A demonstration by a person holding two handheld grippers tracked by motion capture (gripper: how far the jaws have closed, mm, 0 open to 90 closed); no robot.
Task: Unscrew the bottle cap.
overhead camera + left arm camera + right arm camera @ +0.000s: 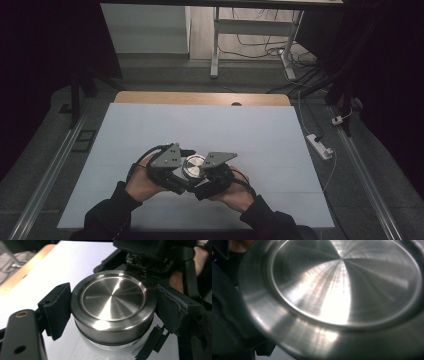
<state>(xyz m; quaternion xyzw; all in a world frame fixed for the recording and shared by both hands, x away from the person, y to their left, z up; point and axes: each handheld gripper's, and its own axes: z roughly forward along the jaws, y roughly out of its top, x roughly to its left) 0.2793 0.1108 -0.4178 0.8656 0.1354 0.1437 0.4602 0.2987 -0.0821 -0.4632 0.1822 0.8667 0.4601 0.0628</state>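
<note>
Lid [113, 298] of brushed steel sits on a glass jar [110, 346], which stands on the white table [150, 125] near the person's edge. The left gripper [110, 307] grasps this lid: its two black pads [56, 307] press against the rim from both sides. The right gripper [212, 172] is just beside the jar, very close to the lid, but I cannot tell if it is closed or released. Both hands [142, 185] hold the grippers from below.
</note>
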